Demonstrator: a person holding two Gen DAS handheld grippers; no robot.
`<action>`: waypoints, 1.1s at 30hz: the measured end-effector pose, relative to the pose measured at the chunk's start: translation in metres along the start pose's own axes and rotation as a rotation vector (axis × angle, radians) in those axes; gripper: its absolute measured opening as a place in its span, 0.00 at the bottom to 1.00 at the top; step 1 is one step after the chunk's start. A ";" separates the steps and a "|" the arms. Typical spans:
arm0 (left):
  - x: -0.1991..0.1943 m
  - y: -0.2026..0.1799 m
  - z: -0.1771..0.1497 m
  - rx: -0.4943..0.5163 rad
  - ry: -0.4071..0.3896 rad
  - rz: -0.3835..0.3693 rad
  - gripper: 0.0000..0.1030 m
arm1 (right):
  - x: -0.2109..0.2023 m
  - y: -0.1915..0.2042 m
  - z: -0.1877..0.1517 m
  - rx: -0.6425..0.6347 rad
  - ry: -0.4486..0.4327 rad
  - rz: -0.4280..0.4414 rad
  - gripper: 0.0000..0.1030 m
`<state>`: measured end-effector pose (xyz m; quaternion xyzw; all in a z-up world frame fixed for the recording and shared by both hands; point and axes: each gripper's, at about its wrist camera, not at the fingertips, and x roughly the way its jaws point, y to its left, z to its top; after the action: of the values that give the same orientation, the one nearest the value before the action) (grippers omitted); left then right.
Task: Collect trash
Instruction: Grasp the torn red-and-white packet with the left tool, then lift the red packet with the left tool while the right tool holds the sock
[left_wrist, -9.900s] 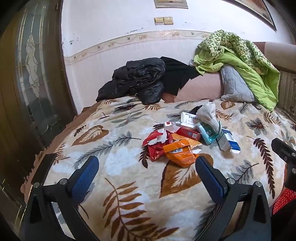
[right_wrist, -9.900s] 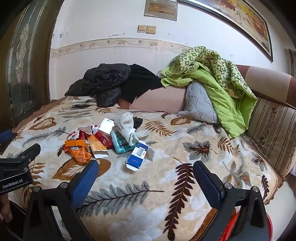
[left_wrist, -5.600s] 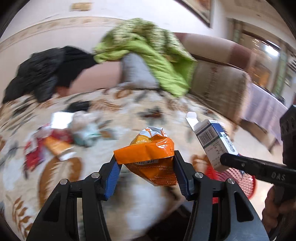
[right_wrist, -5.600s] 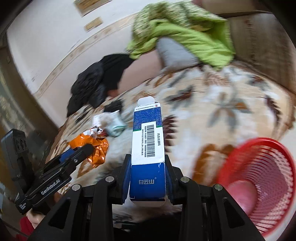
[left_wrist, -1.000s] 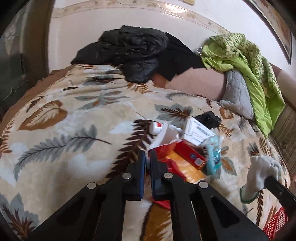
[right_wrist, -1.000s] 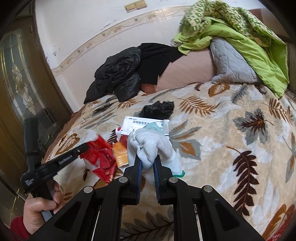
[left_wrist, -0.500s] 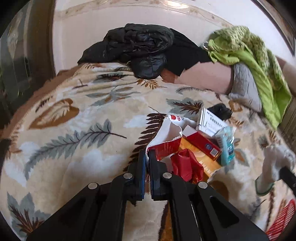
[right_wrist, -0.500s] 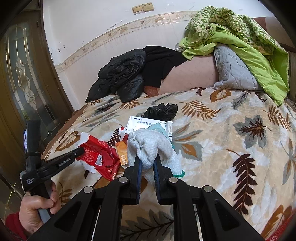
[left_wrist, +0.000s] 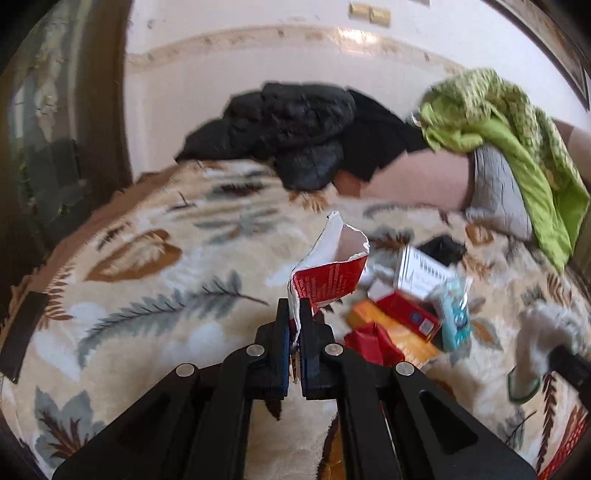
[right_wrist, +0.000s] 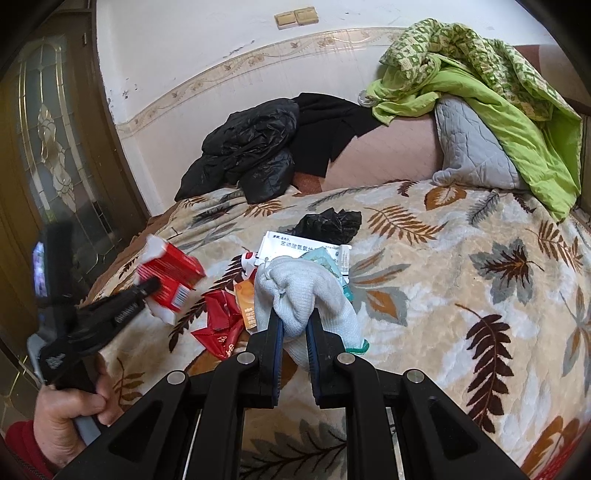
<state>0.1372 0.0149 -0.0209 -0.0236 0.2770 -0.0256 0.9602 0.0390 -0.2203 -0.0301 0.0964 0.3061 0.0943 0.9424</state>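
Observation:
My left gripper (left_wrist: 294, 314) is shut on a torn red-and-white packet (left_wrist: 327, 273), held up above the leaf-patterned bed cover (left_wrist: 155, 295); it also shows in the right wrist view (right_wrist: 170, 273). My right gripper (right_wrist: 294, 321) is shut on a white cloth glove (right_wrist: 301, 291), lifted off the bed; the glove shows at the right of the left wrist view (left_wrist: 546, 328). A pile of trash lies on the cover: a crumpled red wrapper (right_wrist: 219, 321), an orange packet (right_wrist: 247, 302), a red box (left_wrist: 404, 314), a white box (right_wrist: 291, 243), a teal packet (left_wrist: 456, 314).
A black bag (right_wrist: 330, 225) lies behind the pile. Black jackets (right_wrist: 251, 155), a grey pillow (right_wrist: 469, 147) and a green blanket (right_wrist: 491, 74) sit along the back. A glass-panelled door (right_wrist: 48, 158) stands at left. A red basket's edge (left_wrist: 569, 454) shows low right.
My left gripper has lifted the torn red packet higher off the pile. My right gripper still holds the glove, nearly unmoved.

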 end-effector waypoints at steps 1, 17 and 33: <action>-0.007 0.000 0.001 0.001 -0.023 0.018 0.03 | 0.000 0.002 -0.001 -0.009 -0.001 0.000 0.13; -0.035 -0.005 0.006 0.058 -0.137 0.136 0.03 | 0.009 0.032 -0.004 -0.122 -0.002 -0.005 0.13; -0.060 -0.022 0.015 0.072 -0.123 0.075 0.03 | 0.008 0.033 -0.003 -0.122 -0.007 -0.020 0.13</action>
<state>0.0938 -0.0028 0.0244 0.0199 0.2172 0.0017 0.9759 0.0397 -0.1866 -0.0293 0.0360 0.2973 0.1030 0.9485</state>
